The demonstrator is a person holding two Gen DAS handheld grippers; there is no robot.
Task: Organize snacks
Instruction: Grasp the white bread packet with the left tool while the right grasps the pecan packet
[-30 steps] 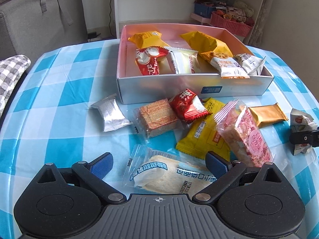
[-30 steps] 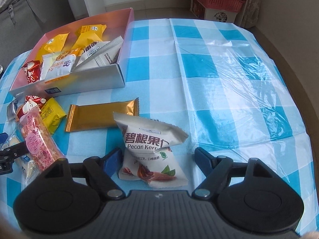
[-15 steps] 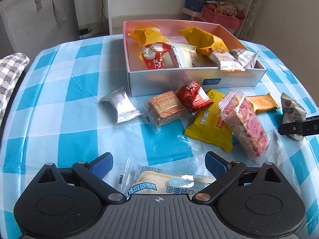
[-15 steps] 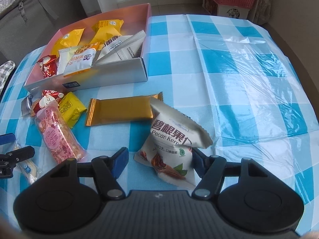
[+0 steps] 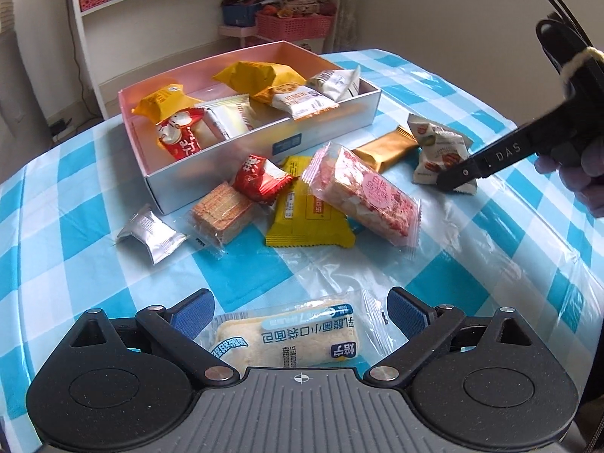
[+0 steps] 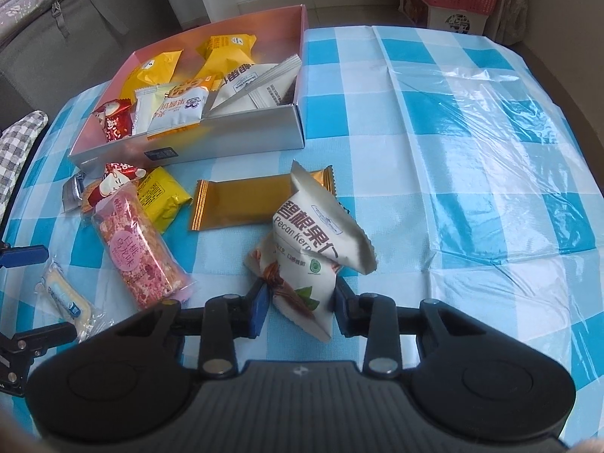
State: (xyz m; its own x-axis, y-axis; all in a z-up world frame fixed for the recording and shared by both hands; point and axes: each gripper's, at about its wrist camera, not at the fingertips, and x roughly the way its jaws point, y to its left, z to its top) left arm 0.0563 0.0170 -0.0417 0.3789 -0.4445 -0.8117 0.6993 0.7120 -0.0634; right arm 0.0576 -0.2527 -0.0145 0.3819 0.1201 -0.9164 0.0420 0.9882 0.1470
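Note:
A white pecan-kernel packet point(image 6: 317, 234) stands tilted on the blue checked tablecloth. My right gripper point(image 6: 302, 298) has its jaws closing, and both blue pads press the packet's lower end. The left wrist view shows the same packet point(image 5: 438, 147) in the right gripper point(image 5: 456, 181), held by a person's hand. My left gripper point(image 5: 302, 305) is open, and a clear-wrapped bread packet point(image 5: 290, 339) lies flat between its fingers. The silver box point(image 5: 264, 143) with a pink inside holds several snacks.
In front of the box lie a pink bar point(image 5: 366, 192), a gold bar point(image 5: 389, 149), a yellow packet point(image 5: 305, 211), a red packet point(image 5: 260, 179), wafers point(image 5: 222, 211) and a silver packet point(image 5: 149, 232). Shelves and pink baskets stand behind the table.
My right gripper's jaws have closed in onto the pecan packet, which now tilts up off the cloth. My left gripper has rolled and risen a little, with the bread packet still between its fingers.

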